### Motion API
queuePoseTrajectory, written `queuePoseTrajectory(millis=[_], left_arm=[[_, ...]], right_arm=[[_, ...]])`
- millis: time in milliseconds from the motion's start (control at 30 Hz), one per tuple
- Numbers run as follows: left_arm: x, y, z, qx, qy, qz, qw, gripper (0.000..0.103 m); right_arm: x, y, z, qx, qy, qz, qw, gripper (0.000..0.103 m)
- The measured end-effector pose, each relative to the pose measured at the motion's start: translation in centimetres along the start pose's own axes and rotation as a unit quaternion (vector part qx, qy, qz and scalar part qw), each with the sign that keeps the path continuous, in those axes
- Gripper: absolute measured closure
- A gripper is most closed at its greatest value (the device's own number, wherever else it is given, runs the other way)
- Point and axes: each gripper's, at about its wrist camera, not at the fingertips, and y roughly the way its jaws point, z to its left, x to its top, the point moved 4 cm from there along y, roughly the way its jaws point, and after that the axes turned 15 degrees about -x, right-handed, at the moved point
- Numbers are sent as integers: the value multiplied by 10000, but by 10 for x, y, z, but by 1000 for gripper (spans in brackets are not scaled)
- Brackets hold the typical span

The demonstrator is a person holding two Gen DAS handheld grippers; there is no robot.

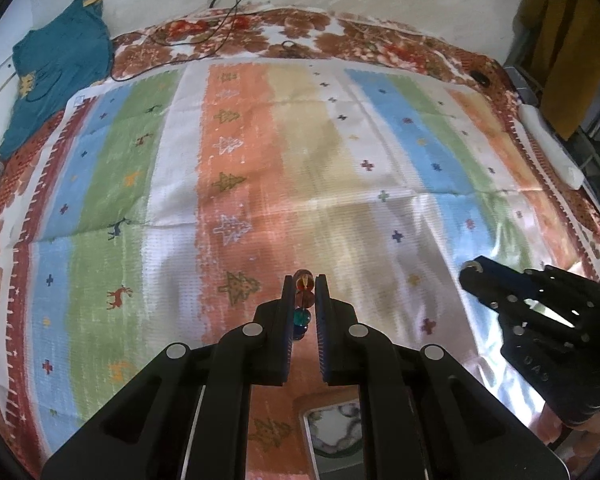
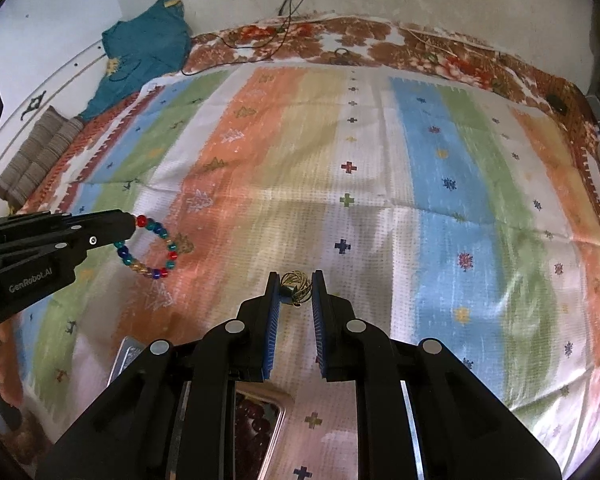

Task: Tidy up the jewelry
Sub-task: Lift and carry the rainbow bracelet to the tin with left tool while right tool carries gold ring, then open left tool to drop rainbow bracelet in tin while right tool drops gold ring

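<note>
Left claw [image 1: 304, 280]: pinched on a bracelet of round glass-like beads in red, blue, teal and amber [image 2: 152, 246]; loop hanging free at 9 o'clock in the right wrist view, clear of the cloth.
Right claw [image 2: 296, 278]: narrowed around a small gold-coloured coiled wire ornament with a dark part [image 2: 296, 286], apparently gripped at the fingertips; exact kind of jewelry too small to tell.
Surface: bed covered by a striped woven cloth in orange, blue, green and white [image 2: 380, 184].
Likely destination: shallow metal-rimmed tray [image 1: 306, 420] at 6 o'clock beneath the left claw, contents blurred; a similar copper-rimmed tray holding dark red beads [image 2: 278, 412] at 6 o'clock beneath the right claw.
Step in hand (judged): carrying each piece to its tray.
Good practice: lowered gently over the matching compartment; released only when hanging low inside the rim.
Risk: swinging loop snagging a rim; tiny ornament slipping from the pads.
</note>
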Motion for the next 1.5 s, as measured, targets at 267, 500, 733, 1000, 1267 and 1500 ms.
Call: queuePoseTrajectory(millis=[267,500,733,1000,1267,1500], left_arm=[[-7,-22,-24,-199,152,-206,9995,94],[-20,-39,-39,-329,233,-317,9987,94],[-36,-54,-54,-406,363,-360,9979,94],[-55,-60,-61,-385,354,-332,9981,94],[-70,-69,-65,-402,345,-376,9979,94],[-79,-71,-56,-252,133,-396,9988,92]], right_arm=[[-12,-24,-1,44,-32,-175,9998,86],[-22,-44,3,112,-98,-319,9994,86],[-35,-60,5,223,-120,-390,9989,86],[-46,-71,14,387,-207,-405,9982,86],[-60,-76,22,538,-266,-323,9977,86],[-69,-76,24,632,-322,-168,9973,74]])
